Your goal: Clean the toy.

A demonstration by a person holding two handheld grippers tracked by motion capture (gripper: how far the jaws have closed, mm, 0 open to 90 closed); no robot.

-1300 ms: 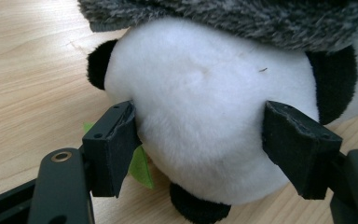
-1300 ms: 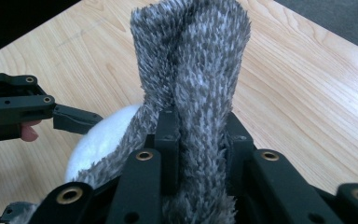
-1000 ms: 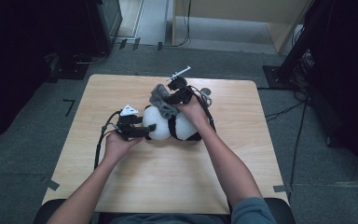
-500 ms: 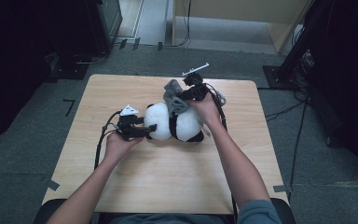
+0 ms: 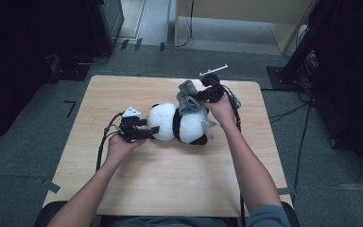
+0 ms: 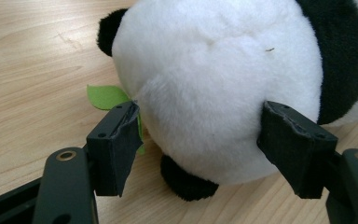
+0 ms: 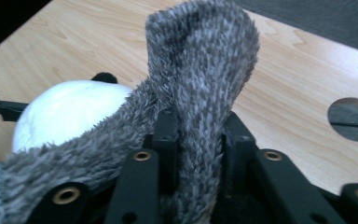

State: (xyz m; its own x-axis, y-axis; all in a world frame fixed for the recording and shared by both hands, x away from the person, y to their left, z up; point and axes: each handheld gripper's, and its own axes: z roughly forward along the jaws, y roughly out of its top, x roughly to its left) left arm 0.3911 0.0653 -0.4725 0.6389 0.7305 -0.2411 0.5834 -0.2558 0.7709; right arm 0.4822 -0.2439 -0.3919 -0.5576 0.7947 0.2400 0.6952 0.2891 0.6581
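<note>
A black-and-white panda plush (image 5: pixel 179 125) lies on its side in the middle of the wooden table (image 5: pixel 170 184), its white head (image 6: pixel 214 84) toward my left gripper (image 5: pixel 152 130). The left gripper (image 6: pixel 200 144) is open wide; its pads (image 6: pixel 114 144) sit either side of the head's near end, touching the fur. A green felt leaf (image 6: pixel 103 95) sticks out by the left pad. My right gripper (image 5: pixel 202 96) is shut on a grey fuzzy cloth (image 5: pixel 187 98), which runs down to the plush's body. Up close, the cloth (image 7: pixel 200 70) stands pinched between the jaws of the right gripper (image 7: pixel 198 135).
A round hole (image 7: pixel 352 119) is cut in the tabletop beyond the right gripper. Black cables (image 5: pixel 103 144) trail from the left gripper toward the front edge; another cable (image 5: pixel 238 118) follows the right forearm. Bare wood lies in front of the plush. Dark floor surrounds the table.
The right gripper has moved to the right and toward the far edge, drawing the grey cloth with it. The plush has slid slightly right. The left gripper has stayed at the head.
</note>
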